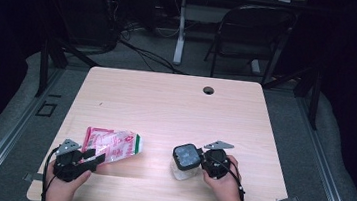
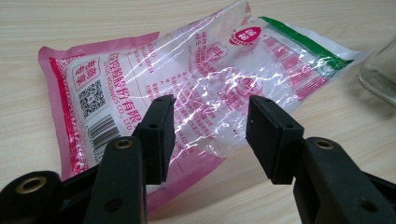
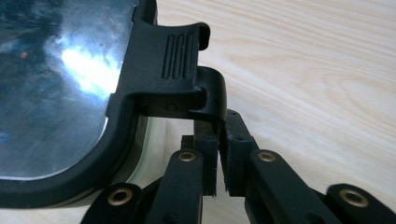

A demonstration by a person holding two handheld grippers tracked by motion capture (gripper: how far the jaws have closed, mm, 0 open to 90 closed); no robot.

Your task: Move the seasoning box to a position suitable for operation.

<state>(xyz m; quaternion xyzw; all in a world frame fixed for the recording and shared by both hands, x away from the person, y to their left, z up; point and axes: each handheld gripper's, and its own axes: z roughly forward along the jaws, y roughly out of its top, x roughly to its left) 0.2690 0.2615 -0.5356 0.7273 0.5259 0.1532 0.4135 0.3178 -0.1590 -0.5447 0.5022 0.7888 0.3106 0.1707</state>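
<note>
So the pale wood-grain table (image 1: 166, 104) is smooth and flat, with the two things set well apart near the front edge, probably so each hand gets its own. On the left lies a crinkly see-through plastic bag (image 1: 111, 145) with pink edging, a green strip at the far end and a barcode, lying flat. The left gripper (image 2: 210, 135) sits at its near edge, jaws about half open on either side of the film and gripping nothing. To the right is a clear glass jar (image 1: 183, 165) with a black-rimmed lid. The right gripper (image 3: 218, 154) is pinched almost shut on the lid's ribbed black latch (image 3: 180, 60), looks like it's for flipping it up.
</note>
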